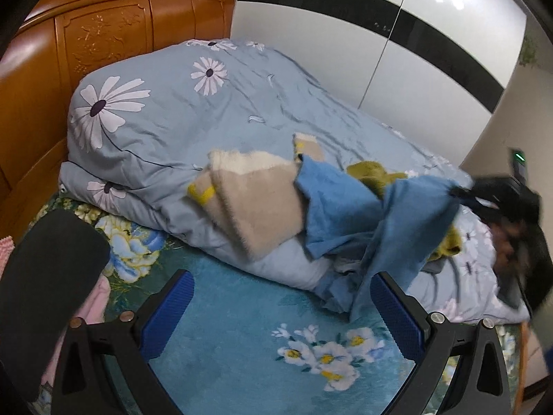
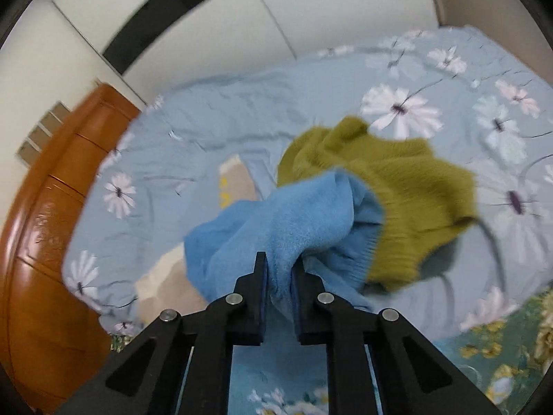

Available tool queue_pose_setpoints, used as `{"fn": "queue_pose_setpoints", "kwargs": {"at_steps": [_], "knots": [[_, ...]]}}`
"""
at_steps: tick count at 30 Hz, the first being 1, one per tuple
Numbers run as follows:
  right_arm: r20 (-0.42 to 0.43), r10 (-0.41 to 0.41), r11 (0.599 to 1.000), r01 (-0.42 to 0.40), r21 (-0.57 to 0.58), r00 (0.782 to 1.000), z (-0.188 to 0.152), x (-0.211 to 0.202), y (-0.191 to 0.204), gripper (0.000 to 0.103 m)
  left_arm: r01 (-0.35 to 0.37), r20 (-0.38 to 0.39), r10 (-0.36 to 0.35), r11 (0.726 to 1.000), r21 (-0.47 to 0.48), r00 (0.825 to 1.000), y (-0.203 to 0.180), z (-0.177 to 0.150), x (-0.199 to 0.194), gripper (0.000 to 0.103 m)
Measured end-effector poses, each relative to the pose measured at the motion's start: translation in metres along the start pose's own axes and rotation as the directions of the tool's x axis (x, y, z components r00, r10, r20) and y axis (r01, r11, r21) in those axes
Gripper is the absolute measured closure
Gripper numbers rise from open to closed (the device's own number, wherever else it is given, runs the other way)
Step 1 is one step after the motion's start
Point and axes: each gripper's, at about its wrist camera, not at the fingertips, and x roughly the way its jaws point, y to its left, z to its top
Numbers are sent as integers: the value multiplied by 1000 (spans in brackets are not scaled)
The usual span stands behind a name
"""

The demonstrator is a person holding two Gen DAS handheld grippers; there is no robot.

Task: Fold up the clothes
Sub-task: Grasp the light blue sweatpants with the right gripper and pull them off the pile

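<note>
The right gripper [image 2: 280, 269] has its fingers [image 2: 257, 297] clamped on a bunched fold of the blue garment [image 2: 293, 221], which rises from the clothes heap on the folded quilt [image 2: 242, 110] to the pinch. In the left wrist view the same gripper [image 1: 461, 195] shows blurred at the right side of the quilt, with the blue garment [image 1: 345, 214] hanging from it in a stretched sheet down toward the floral bed sheet [image 1: 242, 328]. Just behind the blue garment lies an olive-green knit sweater [image 2: 397, 180], partly under it and spread over the quilt's daisy print. To the headboard side of the blue garment sits a beige fuzzy garment [image 1: 255, 200] with yellow marks, touching the blue one at its edge. The left gripper [image 1: 280, 314] hangs above the bed sheet in front of the quilt with its fingers [image 1: 166, 314] wide apart and nothing between them. The quilt lies against the wooden headboard [image 1: 69, 62], and a white wardrobe [image 1: 380, 34] with a black band stands behind it.
</note>
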Motion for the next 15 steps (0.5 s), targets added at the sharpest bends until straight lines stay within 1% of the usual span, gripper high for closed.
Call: {"fn": "queue_pose_setpoints", "kwargs": {"at_steps": [2,5,6,7,8,11,13,15], "knots": [[33,-11,1000,11,3,999,-15,-43,-14,93,27,-3,-27,1000,-1,1000,-6,-1,-8,0],[54,-85,996,84,3,995,-50,-105,-44,98,57,-33,-57,998,7,998,-16,-6,-17,0],[56,-112,994,111,19,992,-65,-125,-58,101,63,-43,-62,998,13,997,-21,-9,-20,0],[59,-136,990,134,41,989,-80,-145,-74,101,66,-56,-64,998,25,996,-26,-13,-23,0],[50,-167,984,163,69,985,-95,-161,-90,101,67,-69,-65,997,39,996,-31,-18,-25,0],[-26,-272,948,272,167,962,-142,-196,-143,101,85,-128,-74,993,77,989,-47,-37,-26,0],[-74,-305,922,314,227,950,-171,-209,-173,101,97,-168,-78,990,105,983,-58,-50,-25,0],[-101,-314,906,329,267,944,-189,-212,-189,100,105,-201,-75,985,141,977,-71,-63,-24,0]]}}
